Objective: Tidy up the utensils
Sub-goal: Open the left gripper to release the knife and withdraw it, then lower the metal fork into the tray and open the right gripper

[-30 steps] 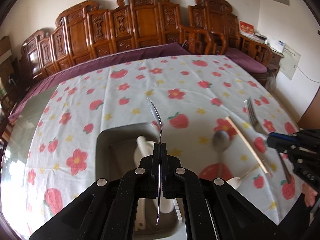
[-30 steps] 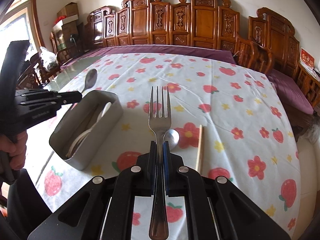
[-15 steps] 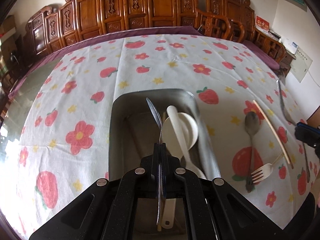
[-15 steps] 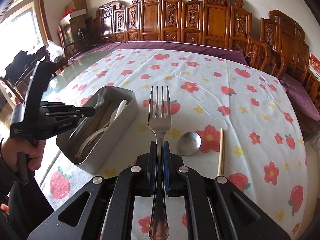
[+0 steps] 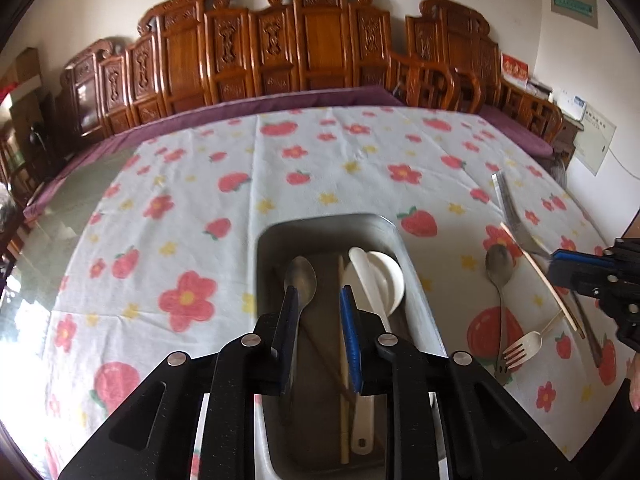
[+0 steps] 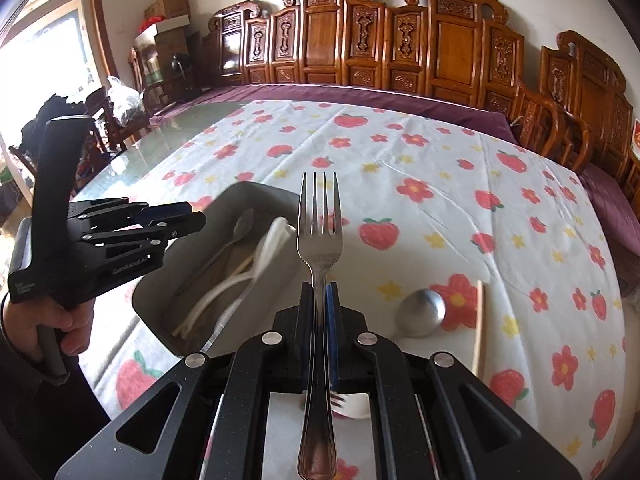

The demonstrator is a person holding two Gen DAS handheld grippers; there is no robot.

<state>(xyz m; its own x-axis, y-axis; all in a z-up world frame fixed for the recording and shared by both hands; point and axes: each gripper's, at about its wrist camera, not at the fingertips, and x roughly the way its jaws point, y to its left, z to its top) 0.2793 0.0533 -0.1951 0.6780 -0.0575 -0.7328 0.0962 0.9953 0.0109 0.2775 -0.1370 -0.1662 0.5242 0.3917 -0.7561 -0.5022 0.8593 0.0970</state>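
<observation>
Left hand-held gripper [image 5: 319, 308] over metal tray [image 5: 420, 280], jaws opening, nothing between them; metal spoon [image 5: 301, 276] lies in the tray at 12 o'clock. Right hand-held gripper [image 6: 319, 300] clamped on fork [image 6: 320, 240], tines toward 12. Second spoon [image 6: 420, 312] on tabletop [image 6: 440, 184] at 2 o'clock.

On the bench [image 5: 192, 184], a rectangular grey metal tin [image 5: 416, 280] holds a steel spoon [image 5: 301, 280] left of a white plastic ladle [image 5: 372, 280], while a second steel spoon [image 5: 498, 272] and a small white plastic fork [image 5: 522, 346] lie right of the tin.
</observation>
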